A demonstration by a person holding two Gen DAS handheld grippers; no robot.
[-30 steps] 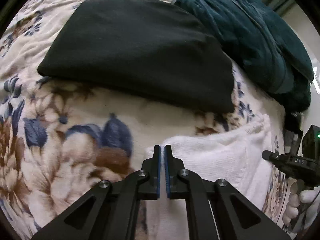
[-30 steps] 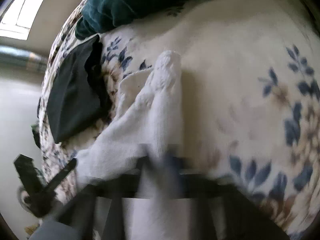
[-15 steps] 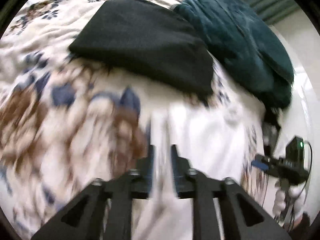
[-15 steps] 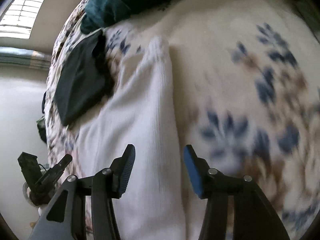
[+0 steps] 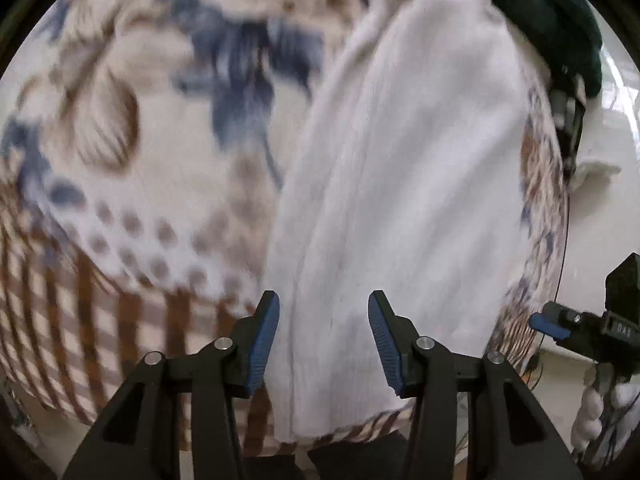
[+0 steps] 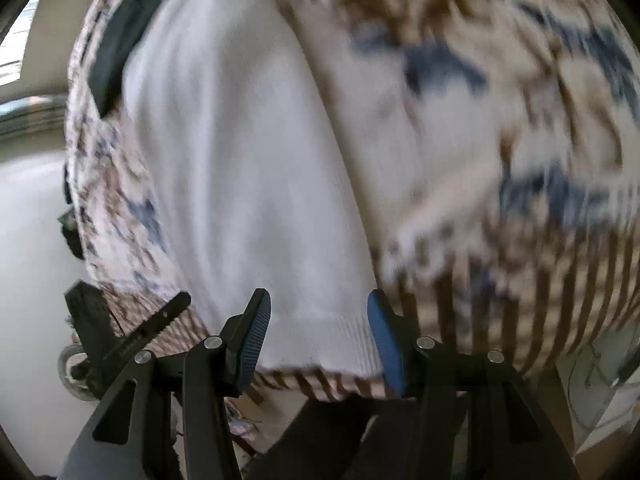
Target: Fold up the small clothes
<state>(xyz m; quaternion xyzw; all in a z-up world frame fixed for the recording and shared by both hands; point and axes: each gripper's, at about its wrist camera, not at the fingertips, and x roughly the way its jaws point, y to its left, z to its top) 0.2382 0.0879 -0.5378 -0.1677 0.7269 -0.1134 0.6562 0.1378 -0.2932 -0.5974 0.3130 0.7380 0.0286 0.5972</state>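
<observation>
The white ribbed knit garment (image 5: pixel 400 184) lies flat as a long strip on the bed with the flowered, brown-striped cover (image 5: pixel 132 168). Its long axis runs away from us, from the near edge of the bed toward the dark green blanket (image 5: pixel 540 8) at the far side. A folded black cloth (image 6: pixel 116 48) lies beside the far end of the garment; we see it only in the right wrist view.

Both tools hang above the near end of this garment and point steeply down at it. The left tool (image 5: pixel 323 340) has just been opening; its blue pads stand about half apart, and the garment is below and between them, but the pads do not press it, so it holds nothing. The right tool (image 6: pixel 318 336) has also just been opening and is about half open. The ribbed hem of the garment lies between its pads, without a grip.

In our judgement, one fold along the length is done and the next move is to take the near hem and carry it along the long axis toward the green blanket. The two tools seem equally near to the hem, the left one at the garment's left part, the right one at its right corner. Both pictures are blurred.
</observation>
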